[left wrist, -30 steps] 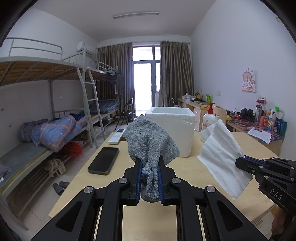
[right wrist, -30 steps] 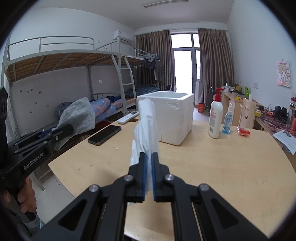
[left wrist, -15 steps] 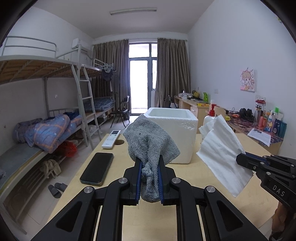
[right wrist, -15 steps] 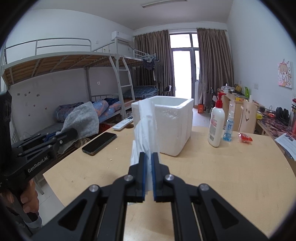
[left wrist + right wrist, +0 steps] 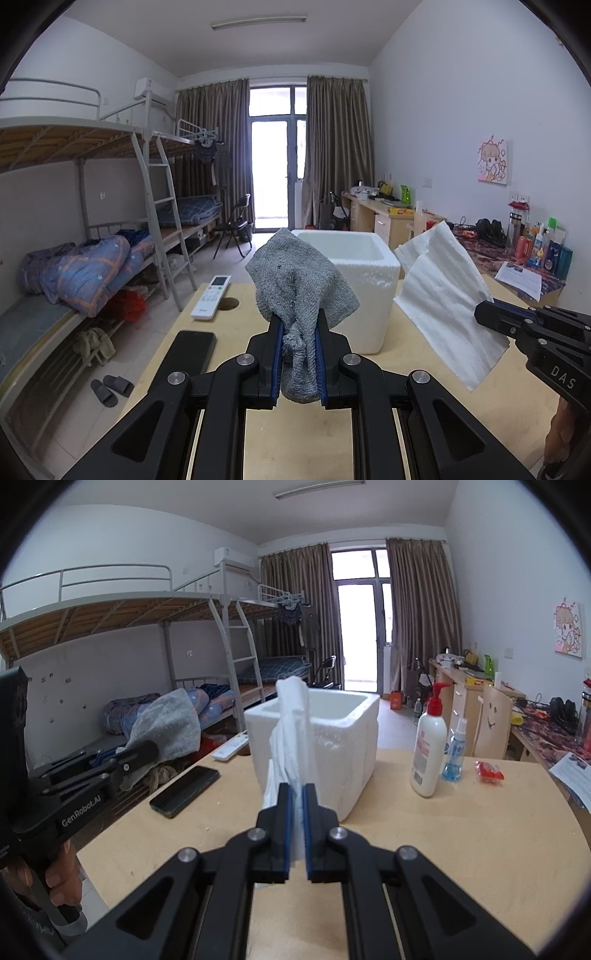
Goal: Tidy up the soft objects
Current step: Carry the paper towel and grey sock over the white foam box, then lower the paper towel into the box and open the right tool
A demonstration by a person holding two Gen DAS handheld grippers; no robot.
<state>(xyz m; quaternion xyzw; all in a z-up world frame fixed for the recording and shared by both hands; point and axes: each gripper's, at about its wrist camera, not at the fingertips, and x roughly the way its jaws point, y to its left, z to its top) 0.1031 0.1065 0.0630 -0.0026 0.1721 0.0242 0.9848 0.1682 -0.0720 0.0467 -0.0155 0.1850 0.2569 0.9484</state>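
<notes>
My left gripper (image 5: 298,326) is shut on a grey knitted cloth (image 5: 301,291) that bunches up above its fingers, held above the wooden table (image 5: 295,443). My right gripper (image 5: 297,797) is shut on a white towel (image 5: 291,731) that stands up from its jaws. From the left wrist view the white towel (image 5: 443,295) hangs at the right, clamped by the right gripper (image 5: 487,317). From the right wrist view the grey cloth (image 5: 166,727) shows at the left. A white foam box (image 5: 354,273), open at the top, stands just beyond both cloths; it is the foam box (image 5: 332,738) behind the towel.
On the table lie a black phone (image 5: 188,354), a white remote (image 5: 212,297), a lotion pump bottle (image 5: 428,746), a small spray bottle (image 5: 453,753) and a red wrapper (image 5: 489,770). Bunk beds (image 5: 92,258) stand to the left, a cluttered desk (image 5: 517,251) to the right.
Both grippers have risen and moved toward the foam box with their cloths still clamped. The box's open top now shows more, and the phone and remote have slid lower and leftward.
</notes>
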